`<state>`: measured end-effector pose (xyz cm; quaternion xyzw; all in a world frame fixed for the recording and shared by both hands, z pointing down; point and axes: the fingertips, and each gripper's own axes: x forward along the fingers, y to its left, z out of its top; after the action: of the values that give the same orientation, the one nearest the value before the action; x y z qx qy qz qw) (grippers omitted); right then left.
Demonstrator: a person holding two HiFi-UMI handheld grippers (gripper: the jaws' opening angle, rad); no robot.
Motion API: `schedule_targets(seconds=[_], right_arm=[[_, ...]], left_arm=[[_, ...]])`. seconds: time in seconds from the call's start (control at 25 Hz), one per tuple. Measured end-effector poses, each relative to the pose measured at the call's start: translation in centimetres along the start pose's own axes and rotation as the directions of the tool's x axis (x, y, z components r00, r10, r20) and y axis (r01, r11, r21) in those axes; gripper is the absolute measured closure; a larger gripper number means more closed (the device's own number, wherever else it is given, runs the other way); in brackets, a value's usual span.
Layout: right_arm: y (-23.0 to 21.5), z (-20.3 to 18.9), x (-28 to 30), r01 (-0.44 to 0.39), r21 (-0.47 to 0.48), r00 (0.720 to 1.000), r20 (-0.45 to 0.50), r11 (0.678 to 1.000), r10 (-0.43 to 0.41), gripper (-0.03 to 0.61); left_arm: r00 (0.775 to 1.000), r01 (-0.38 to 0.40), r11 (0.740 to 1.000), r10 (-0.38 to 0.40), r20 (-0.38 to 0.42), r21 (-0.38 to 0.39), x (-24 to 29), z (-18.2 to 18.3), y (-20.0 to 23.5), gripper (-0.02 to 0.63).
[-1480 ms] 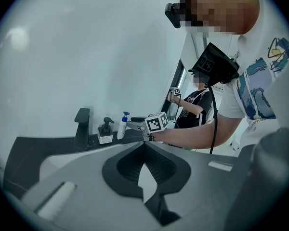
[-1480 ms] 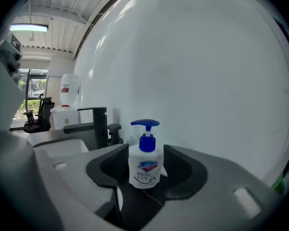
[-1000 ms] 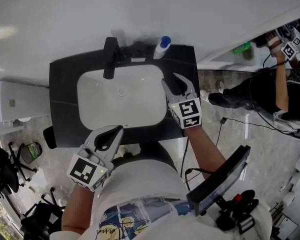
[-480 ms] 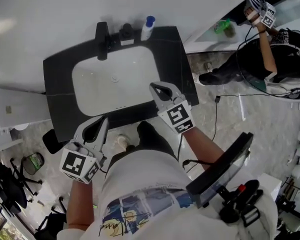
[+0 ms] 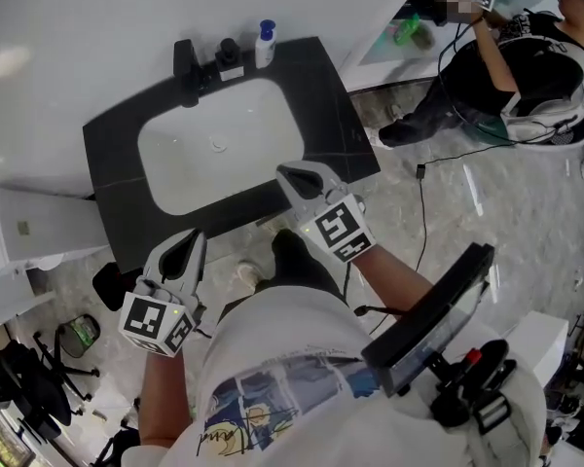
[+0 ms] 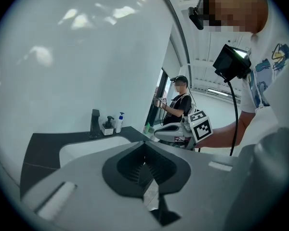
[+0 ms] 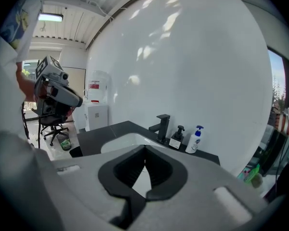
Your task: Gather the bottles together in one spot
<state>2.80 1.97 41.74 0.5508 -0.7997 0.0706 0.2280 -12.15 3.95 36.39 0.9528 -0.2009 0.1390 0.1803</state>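
Bottle and dispenser tiny behind basin, labels unreadable, second person cut off

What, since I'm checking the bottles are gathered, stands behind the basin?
Behind the basin: a black faucet, dark pump bottle and white blue-capped bottle, side by side. Nothing covers them.

- Countertop: black, faint pale vein.
- Basin: white.
- Faucet: black.
- Soap dispenser: black, white label.
- Pump bottle, 12 o'clock: white, blue pump.
- Left gripper, right gripper: grey, black pads; cubes with black-and-white square markers.
- Floor: grey-beige, marbled.
- Container, 1 o'clock: green.
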Motion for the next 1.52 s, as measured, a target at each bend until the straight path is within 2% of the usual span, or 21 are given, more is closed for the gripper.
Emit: schedule_targets(seconds=[0.16, 0.6, 0.92, 1.52], right_arm=[[1.8, -0.1, -2.2, 0.003, 0.015, 1.0, -0.006, 1.0, -0.003, 0.58], [5.1, 0.7, -4.0, -0.009, 0.011, 1.0, 0.001, 1.0, 0.009, 0.58], [6.2, 2.2, -4.3, -0.011, -0.003, 0.999, 0.035, 1.0, 0.011, 0.58], [7.2, 2.5, -5.5, -0.019, -0.01, 0.999, 0.038, 1.0, 0.02, 0.58]], left_arm=[[1.0, 0.027, 1.0, -0.027, -0.002, 0.008, -1.1, -1.5, -1.0, 0.611], [1.0, 0.018, 1.0, -0.018, 0.001, 0.001, -3.5, -2.5, -1.2, 0.612], [1.0, 0.008, 1.0, -0.008, 0.017, 0.018, -4.6, -2.2, -1.2, 0.612], [1.0, 0.02, 0.999, -0.021, 0.006, 0.027, -5.3, -2.9, -2.4, 0.612]])
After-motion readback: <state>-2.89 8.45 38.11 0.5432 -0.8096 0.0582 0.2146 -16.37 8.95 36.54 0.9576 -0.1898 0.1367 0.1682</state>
